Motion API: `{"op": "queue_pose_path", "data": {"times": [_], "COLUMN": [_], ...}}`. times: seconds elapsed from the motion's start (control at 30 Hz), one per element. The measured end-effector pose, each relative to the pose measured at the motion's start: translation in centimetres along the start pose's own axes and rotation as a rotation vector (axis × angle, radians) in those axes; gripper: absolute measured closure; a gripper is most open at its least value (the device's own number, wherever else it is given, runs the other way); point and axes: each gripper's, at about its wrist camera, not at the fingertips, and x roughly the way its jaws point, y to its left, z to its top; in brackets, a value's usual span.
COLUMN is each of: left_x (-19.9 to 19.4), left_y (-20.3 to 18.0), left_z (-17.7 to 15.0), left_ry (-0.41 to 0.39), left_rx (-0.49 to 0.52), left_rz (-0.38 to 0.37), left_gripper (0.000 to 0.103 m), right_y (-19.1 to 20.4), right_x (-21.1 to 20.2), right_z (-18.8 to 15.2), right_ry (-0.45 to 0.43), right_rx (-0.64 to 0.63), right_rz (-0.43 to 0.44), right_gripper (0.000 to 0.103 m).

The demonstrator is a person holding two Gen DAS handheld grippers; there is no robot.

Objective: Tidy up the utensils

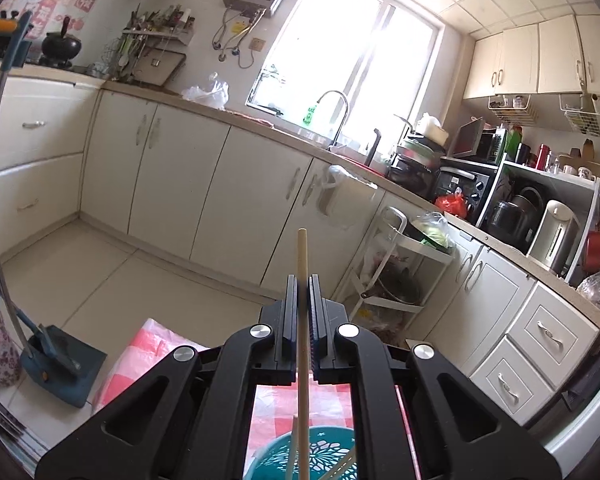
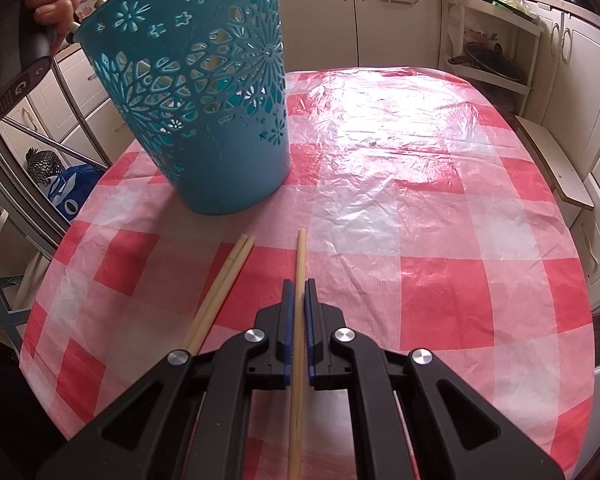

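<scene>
- The left gripper (image 1: 303, 280) pinched a chopstick (image 1: 302, 264) above the basket (image 1: 320, 452).
- The right gripper (image 2: 299, 284) pinched another stick (image 2: 300, 264) over the table (image 2: 440, 208).
- Two sticks (image 2: 224, 280) lay beside it, maybe touching.

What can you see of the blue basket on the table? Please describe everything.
The blue basket looks like plastic, round and tapered toward its base, with cut-out flowers and stars in its wall. It stands upright on the red-and-white checked tablecloth, toward the far left part of the table. Pale sticks show through the holes. Its rim also appears below the left hand-held gripper, which holds a chopstick.
</scene>
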Motion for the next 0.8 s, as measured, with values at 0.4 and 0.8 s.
{"op": "queue_pose_path", "data": {"times": [0.4,0.8], "left_x": [-0.3,-6.6], "left_y": [-2.4,0.4], "left_z": [-1.7,-5.7], "left_ry": [0.058,0.249], "left_rx": [0.156,0.174], "left_rz": [0.029,0.108], "left_gripper": [0.098,0.046], "right_y": [-0.3,-2.1], "right_x": [-0.1,-0.8], "right_z": [-0.1,-0.5], "right_ry": [0.004,0.016], "right_rx": [0.010,0.134], "right_rz": [0.017,0.127], "right_gripper": [0.097,0.097]}}
